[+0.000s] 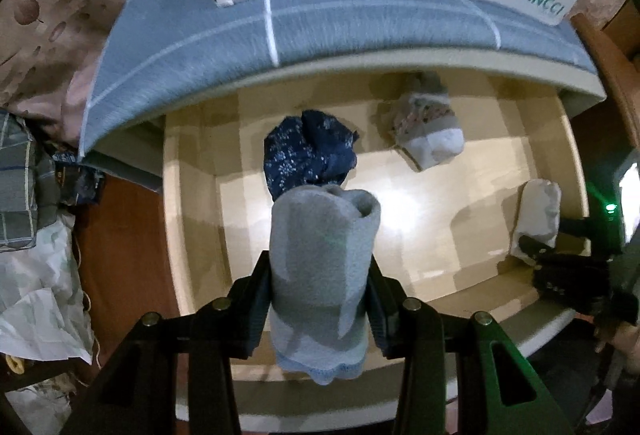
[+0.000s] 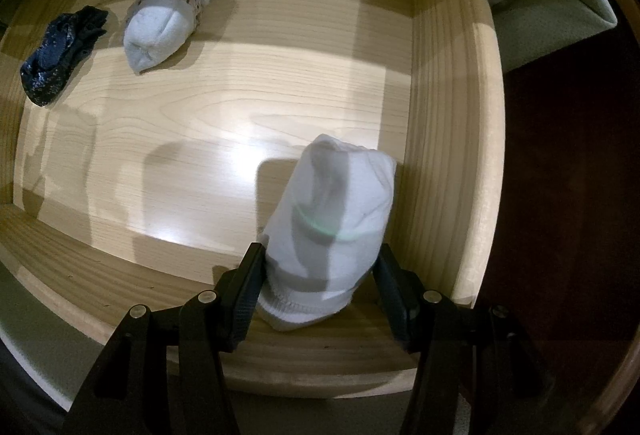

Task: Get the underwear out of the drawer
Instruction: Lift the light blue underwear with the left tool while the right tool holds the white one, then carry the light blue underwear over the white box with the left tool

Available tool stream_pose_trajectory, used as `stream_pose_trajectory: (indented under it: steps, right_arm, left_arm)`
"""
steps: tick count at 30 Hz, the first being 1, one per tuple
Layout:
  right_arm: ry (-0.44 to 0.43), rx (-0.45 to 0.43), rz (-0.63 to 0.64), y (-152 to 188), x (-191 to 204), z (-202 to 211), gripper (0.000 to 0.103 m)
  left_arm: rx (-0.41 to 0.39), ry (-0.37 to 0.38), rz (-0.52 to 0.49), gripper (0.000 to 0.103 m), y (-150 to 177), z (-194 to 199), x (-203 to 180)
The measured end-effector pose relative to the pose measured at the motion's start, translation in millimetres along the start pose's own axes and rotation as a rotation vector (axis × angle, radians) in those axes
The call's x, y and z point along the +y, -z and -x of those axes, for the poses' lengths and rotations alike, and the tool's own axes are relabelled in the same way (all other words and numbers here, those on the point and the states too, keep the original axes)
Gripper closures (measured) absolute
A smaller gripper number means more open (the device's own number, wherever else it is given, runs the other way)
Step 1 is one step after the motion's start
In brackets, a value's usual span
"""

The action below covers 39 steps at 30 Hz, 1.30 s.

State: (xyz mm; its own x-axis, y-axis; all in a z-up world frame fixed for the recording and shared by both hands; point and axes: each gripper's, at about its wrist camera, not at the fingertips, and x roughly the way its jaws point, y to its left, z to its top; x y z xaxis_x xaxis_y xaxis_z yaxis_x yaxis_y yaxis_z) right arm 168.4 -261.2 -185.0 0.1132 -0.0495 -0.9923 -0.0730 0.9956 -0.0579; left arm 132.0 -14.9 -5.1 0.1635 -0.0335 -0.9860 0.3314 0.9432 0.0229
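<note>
Grey roll (image 1: pixel 320 267) aloft; white roll (image 2: pixel 332 231), navy bundle (image 2: pixel 60 55) in drawer (image 2: pixel 452 155)

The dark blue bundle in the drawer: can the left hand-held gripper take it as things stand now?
Probably not yet: the left hand-held gripper is already shut on a grey roll, so its jaws are full. The dark blue bundle itself lies uncovered.

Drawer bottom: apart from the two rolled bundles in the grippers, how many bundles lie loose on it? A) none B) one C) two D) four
C: only the dark blue patterned bundle and the pale patterned bundle lie loose on the wooden drawer.
</note>
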Motion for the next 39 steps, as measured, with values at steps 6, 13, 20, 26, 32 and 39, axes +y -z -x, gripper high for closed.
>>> stream_pose_trajectory:
  steps: [6, 13, 20, 26, 32, 39]
  right_arm:
    - [0.001, 0.001, -0.001, 0.3, -0.6, -0.1, 0.051]
    - [0.001, 0.001, -0.002, 0.8, -1.6, -0.1, 0.051]
    - [0.002, 0.001, -0.002, 1.1, -2.2, -0.2, 0.051]
    - [0.002, 0.001, -0.002, 1.3, -2.8, -0.2, 0.051]
    - [0.003, 0.002, -0.002, 1.5, -3.2, -0.3, 0.051]
    - [0.002, 0.001, -0.003, 2.6, -5.0, 0.0, 0.051]
  left_arm:
    - [-0.055, 0.004, -0.006, 0.06, -1.5, 28.1, 6.5]
    - [-0.137, 0.007, -0.01, 0.06, -8.6, 75.2, 15.3]
    - [-0.23, 0.001, 0.008, 0.06, -24.7, 126.6, 27.3]
    - [-0.307, 0.013, 0.047, 0.06, -50.5, 164.9, 37.9]
    - [-0.355, 0.041, 0.088, 0.06, -79.0, 185.6, 47.0]
    - [-0.363, 0.009, 0.096, 0.06, -117.2, 186.1, 50.2]
